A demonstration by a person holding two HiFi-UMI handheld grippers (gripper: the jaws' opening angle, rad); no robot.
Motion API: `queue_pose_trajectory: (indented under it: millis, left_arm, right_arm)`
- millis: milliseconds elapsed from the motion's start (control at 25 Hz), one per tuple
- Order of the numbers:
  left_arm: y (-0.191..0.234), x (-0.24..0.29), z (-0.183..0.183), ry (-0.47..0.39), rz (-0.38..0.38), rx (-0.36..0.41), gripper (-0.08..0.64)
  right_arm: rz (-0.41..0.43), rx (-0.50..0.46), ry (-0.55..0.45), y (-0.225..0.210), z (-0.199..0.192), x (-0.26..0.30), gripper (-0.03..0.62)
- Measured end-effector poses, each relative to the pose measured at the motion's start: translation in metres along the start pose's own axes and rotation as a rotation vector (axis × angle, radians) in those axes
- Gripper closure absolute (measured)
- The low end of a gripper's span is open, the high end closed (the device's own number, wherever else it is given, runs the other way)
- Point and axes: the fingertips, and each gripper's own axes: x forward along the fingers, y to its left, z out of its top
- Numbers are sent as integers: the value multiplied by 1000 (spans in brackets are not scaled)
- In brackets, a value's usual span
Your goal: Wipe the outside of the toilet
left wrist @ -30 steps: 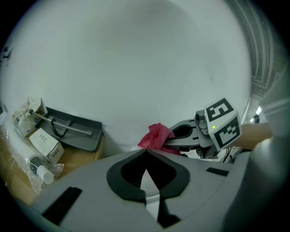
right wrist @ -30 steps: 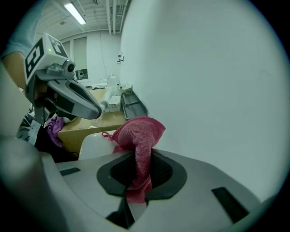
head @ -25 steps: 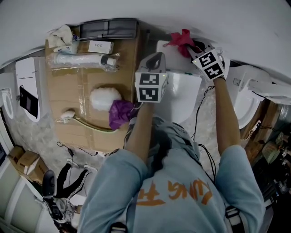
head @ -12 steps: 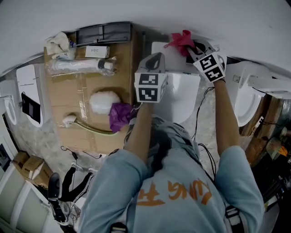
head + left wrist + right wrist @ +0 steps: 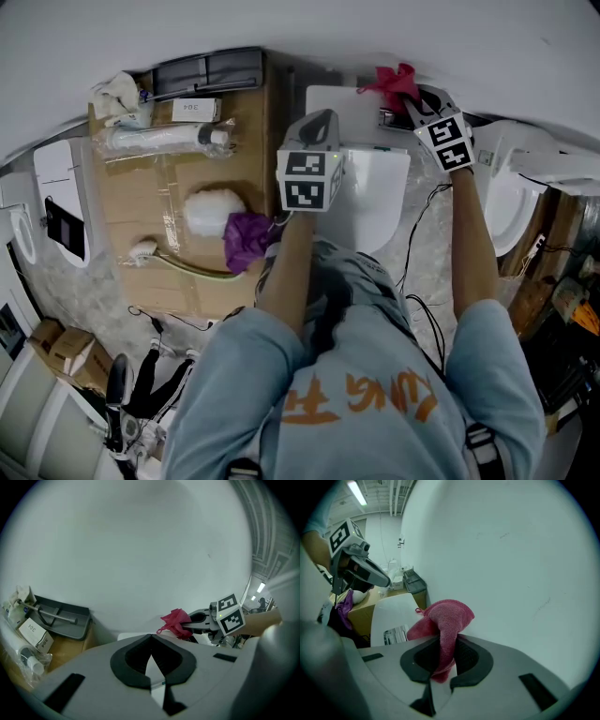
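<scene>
Slippage is the main worry. The right hand-held gripper (image 5: 440, 660) pinches only a narrow fold of the red cloth (image 5: 446, 616). The rest balloons out in a loose bunch beyond the jaws. If that bunch is dragged across the porcelain, it could pull the fold free, or roll so that little fabric actually rubs the surface.

The cloth sits at about 1 o'clock from the person, over the back right corner of the tank (image 5: 339, 111) and close to the wall (image 5: 511, 550). A stroke from there risks knocking the jaws against the wall or the tank edge instead of laying cloth flat. Whether the cloth is touching the tank cannot be made out.

A dark cable (image 5: 411, 234) trails down the floor at 3 o'clock of the toilet (image 5: 373, 202) and could snag on any reach toward that side.

The right jaws are pressed nearly together on the cloth, with its tail hanging down between the pads. The left hand-held gripper (image 5: 150, 645) has its pads pressed together with nothing between them. It hovers over the toilet's left side at 12 o'clock, touching nothing visible.

A purple cloth (image 5: 246, 236) lies on the cardboard (image 5: 248, 141) at 10 o'clock, well apart from the work.
</scene>
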Motion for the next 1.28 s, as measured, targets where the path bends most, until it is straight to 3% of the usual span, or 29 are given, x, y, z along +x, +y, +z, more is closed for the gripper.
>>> queue_pose_trajectory:
  millis: [680,1120,1280]
  left_arm:
    - [-18,-2,-5,16,-26,43,535]
    - [-34,-10,-8,22,-51,75,535]
    - [-35,-15,-6,13,-52,77,535]
  right_arm:
    - [-148,85,17,-34,-58,-42,525]
    - [-267,180,56,-52,-89,-66,525]
    - [-330,270,82,-59,-104,-78,525]
